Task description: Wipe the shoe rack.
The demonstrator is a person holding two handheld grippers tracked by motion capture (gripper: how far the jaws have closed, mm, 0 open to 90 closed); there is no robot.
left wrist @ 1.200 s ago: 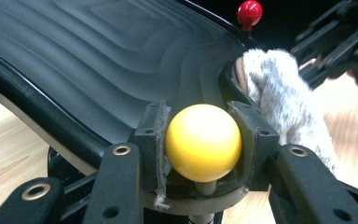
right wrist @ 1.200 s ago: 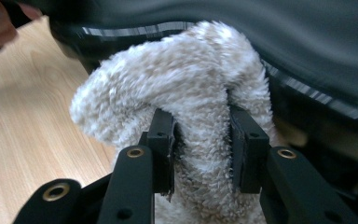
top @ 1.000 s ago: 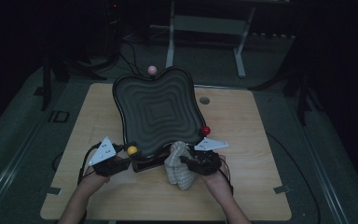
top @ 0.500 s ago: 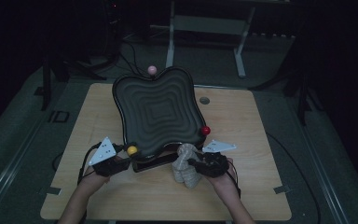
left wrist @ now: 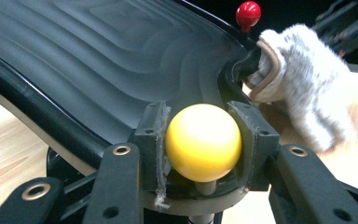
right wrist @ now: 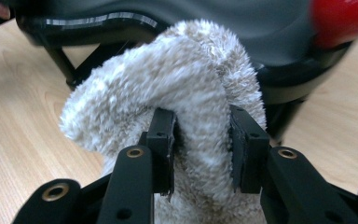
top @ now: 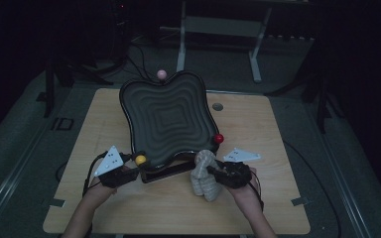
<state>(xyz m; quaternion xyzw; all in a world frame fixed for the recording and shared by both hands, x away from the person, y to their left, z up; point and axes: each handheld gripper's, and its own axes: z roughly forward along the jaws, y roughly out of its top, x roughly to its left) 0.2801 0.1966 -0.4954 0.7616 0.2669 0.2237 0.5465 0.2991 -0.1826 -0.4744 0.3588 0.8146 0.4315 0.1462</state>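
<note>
A black ridged tray point(top: 167, 116) stands tilted on a frame in the middle of the table, with a yellow knob point(top: 140, 159) at its near left corner, a red knob point(top: 219, 138) at its near right and a pink knob point(top: 161, 74) at the back. My left gripper point(left wrist: 204, 140) is shut on the yellow knob point(left wrist: 203, 141). My right gripper point(right wrist: 200, 151) is shut on a fluffy beige cloth point(right wrist: 186, 107), which hangs by the tray's near right edge point(top: 206, 174). The red knob point(right wrist: 342, 21) shows blurred just behind the cloth.
The wooden table point(top: 263, 124) has bare room at the right and along the near edge. A small round grey disc point(top: 218, 106) lies right of the tray. Dark floor, stands and cables surround the table.
My right gripper has carried the cloth a little to the right along the tray's near edge. The left gripper has stayed on the yellow knob.
</note>
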